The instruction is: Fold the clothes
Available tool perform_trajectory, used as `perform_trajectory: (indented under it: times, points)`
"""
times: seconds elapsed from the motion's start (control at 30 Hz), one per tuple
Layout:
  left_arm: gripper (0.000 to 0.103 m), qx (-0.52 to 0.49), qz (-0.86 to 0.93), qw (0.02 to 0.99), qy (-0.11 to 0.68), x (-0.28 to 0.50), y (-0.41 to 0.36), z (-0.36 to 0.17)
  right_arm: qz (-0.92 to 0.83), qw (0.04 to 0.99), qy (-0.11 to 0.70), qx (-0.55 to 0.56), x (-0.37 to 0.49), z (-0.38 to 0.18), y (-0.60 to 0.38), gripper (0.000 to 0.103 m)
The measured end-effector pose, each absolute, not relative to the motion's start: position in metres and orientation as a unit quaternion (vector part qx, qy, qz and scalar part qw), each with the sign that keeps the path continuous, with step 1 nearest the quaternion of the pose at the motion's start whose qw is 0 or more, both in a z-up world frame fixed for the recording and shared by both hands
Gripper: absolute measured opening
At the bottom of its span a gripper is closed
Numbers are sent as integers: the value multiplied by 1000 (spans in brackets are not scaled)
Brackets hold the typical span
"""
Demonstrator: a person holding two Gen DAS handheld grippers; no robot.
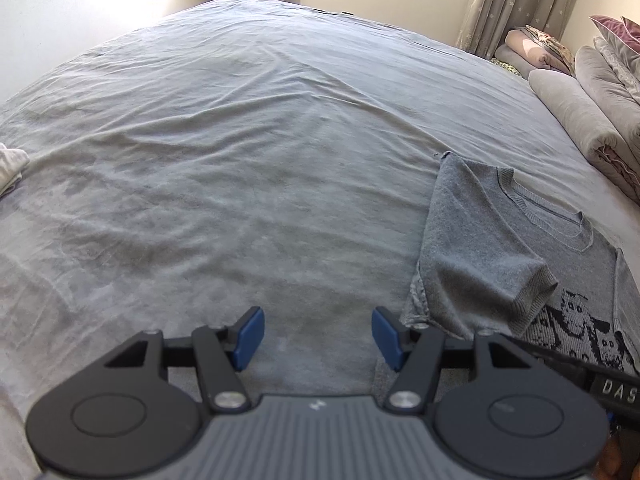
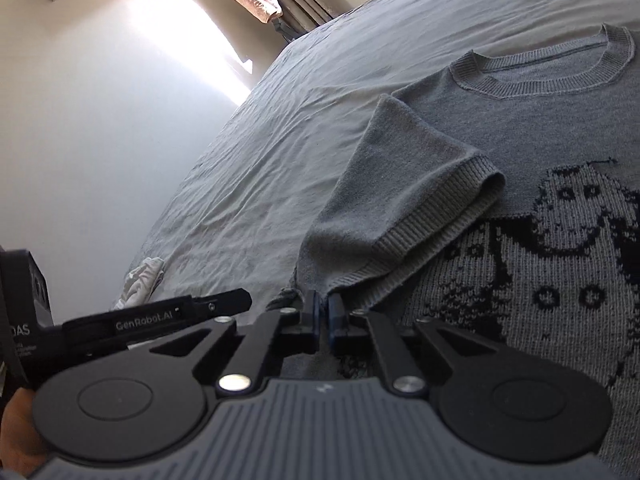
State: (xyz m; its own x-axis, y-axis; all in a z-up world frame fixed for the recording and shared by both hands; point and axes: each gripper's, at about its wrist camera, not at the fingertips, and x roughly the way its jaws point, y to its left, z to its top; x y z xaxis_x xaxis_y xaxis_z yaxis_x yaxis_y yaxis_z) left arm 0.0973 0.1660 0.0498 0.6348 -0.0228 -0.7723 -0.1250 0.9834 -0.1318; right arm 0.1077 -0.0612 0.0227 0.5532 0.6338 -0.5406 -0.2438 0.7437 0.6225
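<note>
The right gripper point(image 2: 323, 307) has its blue pads nearly together, pinching the edge of the grey sweater point(image 2: 540, 128) where the short sleeve point(image 2: 404, 200) meets the side seam. The sleeve lies folded inward over the chest, its ribbed cuff resting on the dark knitted picture point(image 2: 560, 248). The sweater lies flat on the bed point(image 2: 280, 152), collar point(image 2: 544, 76) towards the far end.

The left gripper point(image 1: 318, 336) hangs over bare sheet, its blue pads well apart with nothing between them. The sweater point(image 1: 472, 240) lies just to its right. A small white cloth point(image 1: 12, 168) sits at the bed's left edge, and rolled quilts point(image 1: 576, 116) are stacked along the right side near the curtains point(image 1: 476, 4).
</note>
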Motion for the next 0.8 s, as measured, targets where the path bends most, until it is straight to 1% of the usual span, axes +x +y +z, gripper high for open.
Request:
perform_trajectory:
  times: [0.1, 0.2, 0.23, 0.27, 0.37, 0.43, 0.53, 0.67, 0.73, 0.8]
  points:
    - [61, -89, 31, 900, 426, 98, 167, 50, 254, 859, 398, 198, 89, 15, -47, 6]
    - [61, -83, 26, 899, 428, 98, 164, 48, 251, 852, 405, 215, 85, 15, -57, 8]
    - [61, -83, 23, 901, 426, 98, 163, 48, 252, 849, 408, 223, 84, 16, -62, 14]
    - [61, -83, 20, 902, 423, 99, 161, 49, 253, 845, 411, 231, 83, 18, -66, 15]
    - [61, -74, 3, 911, 406, 98, 152, 52, 249, 863, 383, 217, 85, 36, -79, 15]
    - [63, -59, -13, 915, 399, 98, 143, 53, 232, 873, 363, 229, 100, 50, -96, 15]
    - [64, -39, -22, 918, 394, 101, 132, 49, 214, 882, 354, 226, 141, 65, -113, 15]
    - [64, -51, -24, 921, 386, 109, 129, 44, 223, 881, 373, 185, 216, 73, -100, 16]
    - [64, -54, -22, 922, 384, 112, 129, 41, 223, 885, 381, 146, 246, 74, -83, 16]
    - [64, -49, -24, 923, 382, 113, 129, 37, 234, 885, 387, 105, 273, 69, -62, 20]
